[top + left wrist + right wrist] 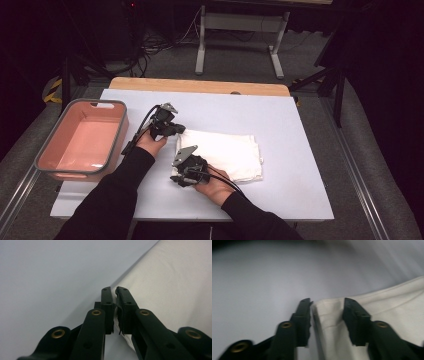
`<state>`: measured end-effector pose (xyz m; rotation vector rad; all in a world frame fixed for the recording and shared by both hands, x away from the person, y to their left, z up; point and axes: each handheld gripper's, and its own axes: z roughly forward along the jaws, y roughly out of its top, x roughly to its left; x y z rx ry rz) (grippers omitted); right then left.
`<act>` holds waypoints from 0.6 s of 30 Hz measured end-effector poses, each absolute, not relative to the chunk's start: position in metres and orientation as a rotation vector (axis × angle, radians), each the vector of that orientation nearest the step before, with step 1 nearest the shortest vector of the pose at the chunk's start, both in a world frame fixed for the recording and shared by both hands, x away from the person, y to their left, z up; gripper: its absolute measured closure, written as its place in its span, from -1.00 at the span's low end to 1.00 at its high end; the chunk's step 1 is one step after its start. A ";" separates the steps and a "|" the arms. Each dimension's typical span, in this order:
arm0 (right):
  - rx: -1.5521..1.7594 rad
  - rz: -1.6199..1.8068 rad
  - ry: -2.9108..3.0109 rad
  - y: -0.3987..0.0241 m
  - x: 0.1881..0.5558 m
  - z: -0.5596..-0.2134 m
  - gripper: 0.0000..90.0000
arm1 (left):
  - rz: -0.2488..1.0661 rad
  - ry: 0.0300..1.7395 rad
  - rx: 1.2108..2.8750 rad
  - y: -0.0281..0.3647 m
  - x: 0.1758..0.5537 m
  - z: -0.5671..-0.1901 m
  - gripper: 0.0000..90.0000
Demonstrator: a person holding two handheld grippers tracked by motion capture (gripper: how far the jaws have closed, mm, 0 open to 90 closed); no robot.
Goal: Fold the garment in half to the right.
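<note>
A folded white cloth (225,152) lies flat on the white table sheet (285,115). My left gripper (178,131) is at the cloth's far left corner. In the left gripper view its jaws (113,293) are shut on the cloth's (170,285) edge, which is pinched between the pads. My right gripper (180,175) is at the near left corner. In the right gripper view its jaws (327,302) stand apart on either side of the cloth's (387,305) corner, one off the edge and one over the fabric, with the pads not pressing.
A pink tub (119,131) with a grey rim sits at the left edge of the table, close to my left forearm. A wooden strip (200,86) runs along the far edge. Bare sheet spreads to the right of the cloth.
</note>
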<state>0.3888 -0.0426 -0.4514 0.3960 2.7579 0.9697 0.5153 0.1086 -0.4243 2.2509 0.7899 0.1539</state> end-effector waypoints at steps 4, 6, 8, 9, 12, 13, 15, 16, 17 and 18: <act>0.429 0.976 2.758 -0.046 0.393 -0.449 0.80 | 0.151 0.788 2.250 0.109 0.515 -0.424 0.87; 0.435 0.982 2.764 -0.047 0.393 -0.449 0.82 | 0.150 0.787 2.250 0.109 0.515 -0.424 0.87; 0.429 0.987 2.775 -0.048 0.394 -0.448 0.84 | 0.141 0.785 2.252 0.109 0.516 -0.424 0.87; 0.418 0.993 2.779 -0.048 0.394 -0.447 0.84 | 0.146 0.782 2.251 0.109 0.516 -0.423 0.87; 0.400 1.013 2.764 -0.048 0.390 -0.443 0.84 | 0.154 0.774 2.253 0.110 0.516 -0.419 0.87; 0.394 1.032 2.754 -0.048 0.389 -0.441 0.84 | 0.159 0.776 2.254 0.111 0.515 -0.418 0.87; 0.387 1.059 2.742 -0.048 0.387 -0.437 0.84 | 0.168 0.773 2.253 0.112 0.514 -0.416 0.87; 0.381 1.071 2.740 -0.048 0.387 -0.435 0.84 | 0.177 0.775 2.266 0.114 0.513 -0.415 0.87; 0.383 1.089 2.737 -0.048 0.387 -0.434 0.84 | 0.180 0.773 2.257 0.114 0.513 -0.414 0.87; 0.384 1.100 2.735 -0.049 0.387 -0.432 0.84 | 0.189 0.772 2.256 0.116 0.512 -0.413 0.87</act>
